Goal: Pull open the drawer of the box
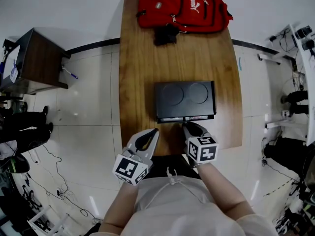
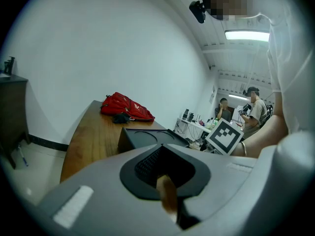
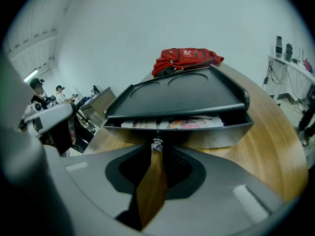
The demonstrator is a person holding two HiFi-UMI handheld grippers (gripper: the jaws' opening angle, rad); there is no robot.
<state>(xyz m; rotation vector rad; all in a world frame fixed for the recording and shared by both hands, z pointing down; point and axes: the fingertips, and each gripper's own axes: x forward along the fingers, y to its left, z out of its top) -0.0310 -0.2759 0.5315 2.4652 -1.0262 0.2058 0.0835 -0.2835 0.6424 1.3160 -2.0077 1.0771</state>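
Note:
A black box with two round recesses in its lid stands mid-table. Its drawer faces me and is out a small way; printed papers show inside it in the right gripper view. My right gripper is at the drawer front, its jaws shut on the small shiny knob at the drawer's middle. My left gripper hovers over the table's near edge, left of the drawer and apart from the box. Its jaws are shut with nothing held.
A red backpack and a small black item lie at the far end of the wooden table. A dark cabinet stands to the left on the tiled floor. People sit at desks off to the right.

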